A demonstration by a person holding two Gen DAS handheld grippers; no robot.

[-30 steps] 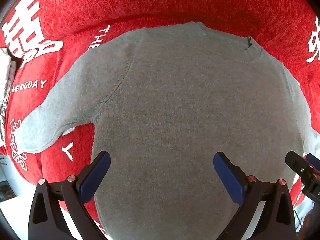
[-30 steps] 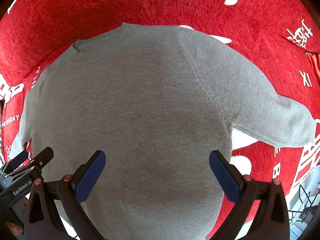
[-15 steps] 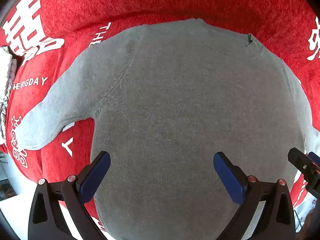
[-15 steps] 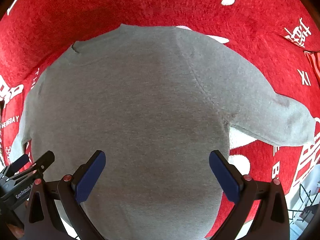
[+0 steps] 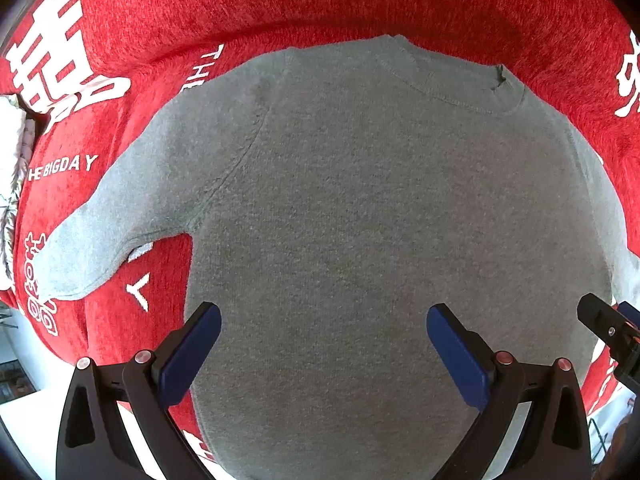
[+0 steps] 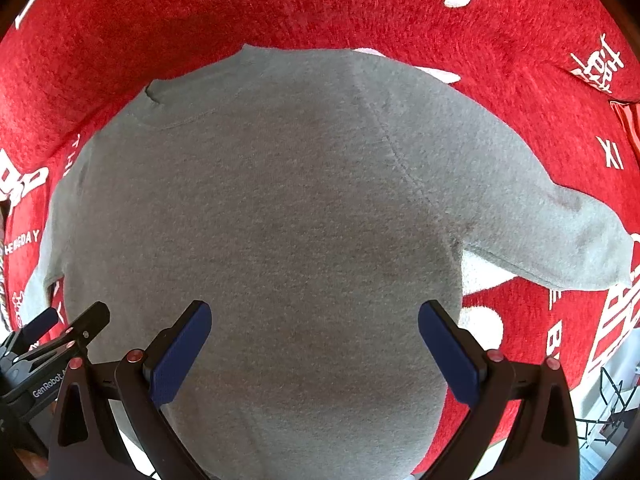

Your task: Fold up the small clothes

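Observation:
A small grey sweater (image 5: pixel 380 220) lies flat on a red cloth, collar (image 5: pixel 452 80) at the far side and hem towards me. Its left sleeve (image 5: pixel 100 232) points out to the left. In the right wrist view the sweater (image 6: pixel 272 220) fills the middle and its right sleeve (image 6: pixel 560 236) points out to the right. My left gripper (image 5: pixel 324 340) is open and empty above the lower body of the sweater. My right gripper (image 6: pixel 314 338) is open and empty above the same lower part. Each gripper shows at the edge of the other's view.
The red cloth (image 5: pixel 280 4) with white lettering covers the whole surface around the sweater. A white edge (image 5: pixel 24 412) shows past the cloth at the lower left, and a wire rack (image 6: pixel 612 404) at the lower right.
The sweater has shifted slightly lower and left in the left wrist view as the gripper drifted. Both grippers have stayed open.

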